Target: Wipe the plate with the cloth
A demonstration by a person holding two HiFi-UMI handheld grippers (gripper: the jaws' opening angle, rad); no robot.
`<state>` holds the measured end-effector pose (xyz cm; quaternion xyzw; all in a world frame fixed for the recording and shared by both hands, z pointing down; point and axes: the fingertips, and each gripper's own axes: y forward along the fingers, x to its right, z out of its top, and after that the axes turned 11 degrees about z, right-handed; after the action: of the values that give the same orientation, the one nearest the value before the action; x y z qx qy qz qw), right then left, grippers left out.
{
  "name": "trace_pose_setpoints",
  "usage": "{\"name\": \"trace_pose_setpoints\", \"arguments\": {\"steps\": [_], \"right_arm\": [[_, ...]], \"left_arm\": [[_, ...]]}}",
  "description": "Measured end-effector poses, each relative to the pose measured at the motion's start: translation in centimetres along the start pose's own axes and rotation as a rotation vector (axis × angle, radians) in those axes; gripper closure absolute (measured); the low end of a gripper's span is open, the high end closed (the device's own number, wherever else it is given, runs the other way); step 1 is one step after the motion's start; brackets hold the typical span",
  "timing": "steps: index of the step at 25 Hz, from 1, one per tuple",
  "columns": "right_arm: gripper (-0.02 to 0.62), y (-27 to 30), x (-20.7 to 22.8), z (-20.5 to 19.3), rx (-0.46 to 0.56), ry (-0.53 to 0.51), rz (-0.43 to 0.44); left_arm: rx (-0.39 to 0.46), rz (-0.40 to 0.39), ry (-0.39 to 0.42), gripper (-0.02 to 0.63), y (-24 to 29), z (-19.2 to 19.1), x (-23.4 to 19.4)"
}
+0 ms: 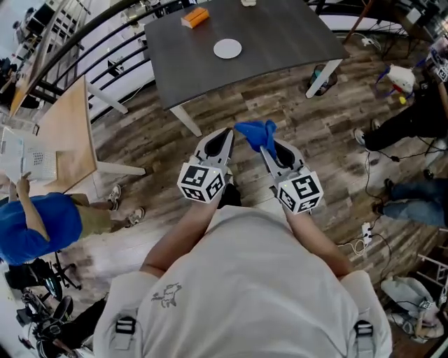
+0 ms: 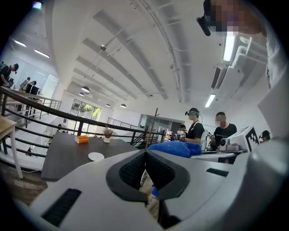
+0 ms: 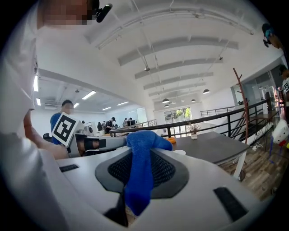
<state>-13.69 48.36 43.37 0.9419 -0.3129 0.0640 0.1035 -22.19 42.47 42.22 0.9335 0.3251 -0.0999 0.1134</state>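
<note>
Short of the table (image 1: 280,42), right gripper (image 1: 266,148) is clamping the cloth (image 1: 257,131), left gripper (image 1: 225,135) idling closed and empty; next probably means reaching the plate (image 1: 227,48).

A dark grey worktop (image 1: 280,35) on white legs stands far ahead on the wood-plank floor (image 1: 280,112). A black railing (image 1: 84,36) runs beside it, and a pale wooden table (image 1: 66,133) sits left. Strip lights (image 2: 229,45) line the white ceiling (image 2: 135,54).

Plate (image 1: 227,48) lies on the table (image 1: 280,42), near the middle; box (image 1: 195,17) sits behind and left of it, by the far left corner. Left gripper (image 1: 227,131) and right gripper (image 1: 266,148) are side by side short of the table's near edge, over the floor (image 1: 322,133). Cloth (image 1: 256,131) is between the right gripper's jaws, reaching past their tips.
</note>
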Motion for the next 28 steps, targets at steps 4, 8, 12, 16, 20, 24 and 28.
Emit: {"name": "trace_pose_setpoints", "arguments": {"steps": [4,8,12,16,20,24,28], "right_arm": [[0.508,6.7,2.9,1.1,-0.005,0.017,-0.016],[0.508,12.4,4.8,2.4,-0.011,0.02,-0.026],[0.506,16.4,6.4,3.1,-0.019,0.031,-0.042],[0.508,19.2,8.1,3.9,-0.014,0.034,-0.049],[0.508,20.6,10.3,4.6,-0.001,0.044,-0.059],[0.508,22.5,12.9,5.6,0.009,0.046,-0.053],[0.508,25.1,15.9,5.9,0.008,0.061,-0.017]], "left_arm": [[-0.021,-0.021,-0.011,0.598,4.7,1.7,-5.4],[-0.026,-0.056,-0.008,0.598,8.1,3.8,-10.0],[-0.041,-0.082,-0.018,0.598,10.6,5.0,-13.5],[-0.045,-0.088,-0.024,0.598,12.3,5.9,-16.0],[-0.052,-0.086,-0.03,0.598,14.3,6.5,-17.5],[-0.058,-0.076,-0.025,0.598,16.7,7.2,-18.5],[-0.064,-0.043,-0.034,0.598,19.8,7.5,-20.1]]}}
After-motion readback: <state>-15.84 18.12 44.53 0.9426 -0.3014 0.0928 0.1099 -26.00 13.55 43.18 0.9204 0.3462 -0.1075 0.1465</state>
